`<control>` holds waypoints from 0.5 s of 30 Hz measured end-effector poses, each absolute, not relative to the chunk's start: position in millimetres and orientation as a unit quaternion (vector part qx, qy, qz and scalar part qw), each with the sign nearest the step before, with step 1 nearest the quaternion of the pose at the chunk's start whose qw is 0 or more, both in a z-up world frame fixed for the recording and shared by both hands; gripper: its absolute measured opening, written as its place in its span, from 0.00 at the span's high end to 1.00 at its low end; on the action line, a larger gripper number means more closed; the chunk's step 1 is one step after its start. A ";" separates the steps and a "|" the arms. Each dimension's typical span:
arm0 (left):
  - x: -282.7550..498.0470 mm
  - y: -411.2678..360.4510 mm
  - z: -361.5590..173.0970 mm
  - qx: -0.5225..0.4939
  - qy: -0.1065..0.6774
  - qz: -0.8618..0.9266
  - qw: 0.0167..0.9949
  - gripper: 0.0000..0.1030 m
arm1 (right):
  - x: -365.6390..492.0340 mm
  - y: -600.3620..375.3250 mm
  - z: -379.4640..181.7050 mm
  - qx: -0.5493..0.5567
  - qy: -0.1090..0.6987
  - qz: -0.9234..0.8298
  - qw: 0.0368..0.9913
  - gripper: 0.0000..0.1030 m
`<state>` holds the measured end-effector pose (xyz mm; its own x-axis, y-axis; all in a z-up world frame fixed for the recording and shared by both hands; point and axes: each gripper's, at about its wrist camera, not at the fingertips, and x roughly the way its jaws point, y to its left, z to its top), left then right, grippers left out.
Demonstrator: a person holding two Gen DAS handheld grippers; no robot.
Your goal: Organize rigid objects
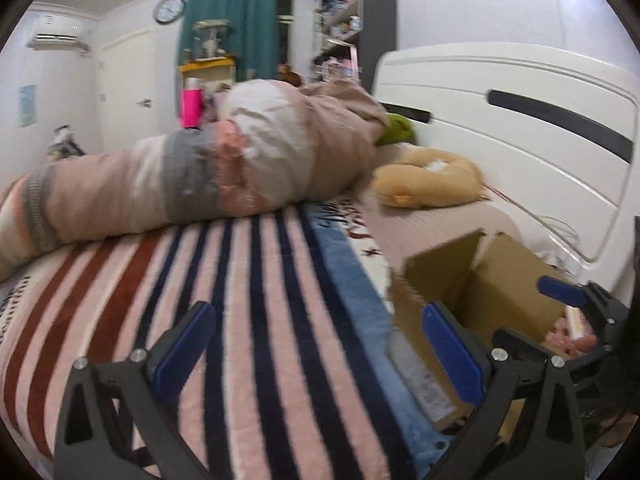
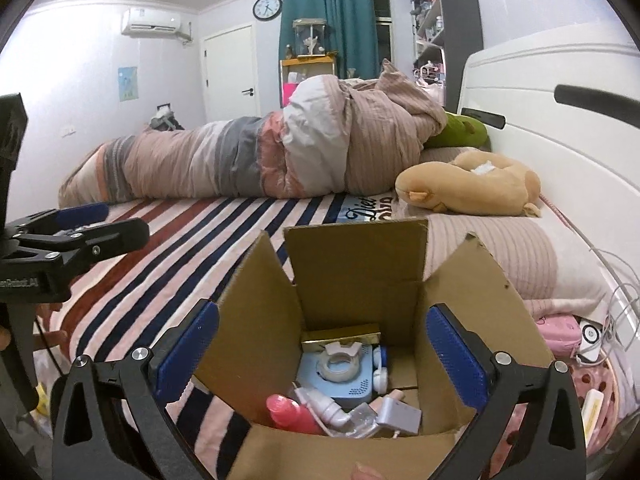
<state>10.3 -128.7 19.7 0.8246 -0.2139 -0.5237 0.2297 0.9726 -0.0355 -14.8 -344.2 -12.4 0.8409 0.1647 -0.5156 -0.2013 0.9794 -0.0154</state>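
An open cardboard box (image 2: 360, 264) stands on the striped blanket (image 2: 180, 248) with its flaps up. Inside lie a pale blue device (image 2: 352, 384) with a white ring on it, a pink bottle (image 2: 292, 412), a gold pack (image 2: 340, 336) and a grey plug (image 2: 400, 416). My right gripper (image 2: 322, 350) hangs open over the box's mouth, holding nothing. My left gripper (image 1: 320, 348) is open above the bare blanket (image 1: 248, 300), left of the box (image 1: 480, 280). It also shows at the left edge of the right wrist view, as the left gripper (image 2: 92, 224). One blue pad (image 1: 560, 294) of the right gripper shows over the box.
A rolled quilt (image 2: 260, 160) lies across the bed behind the box. A tan plush toy (image 2: 468, 188) and a green one (image 2: 464, 132) sit by the white headboard (image 2: 560, 128). A pillow (image 2: 500, 256) and a pink basket (image 2: 584, 384) with cables flank the box's right.
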 end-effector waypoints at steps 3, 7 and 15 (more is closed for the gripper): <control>7.8 -115.2 19.7 0.006 0.270 -0.103 0.957 0.01 | -14.6 -335.8 -9.6 -0.040 0.262 0.099 0.959 0.00; 4.8 -107.6 20.3 0.013 0.267 -0.094 0.959 0.00 | -15.0 -326.5 -6.9 -0.042 0.257 0.107 0.960 0.00; 0.9 -92.8 18.7 0.006 0.265 -0.063 0.962 0.01 | -15.7 -316.6 -5.5 -0.040 0.254 0.117 0.959 0.00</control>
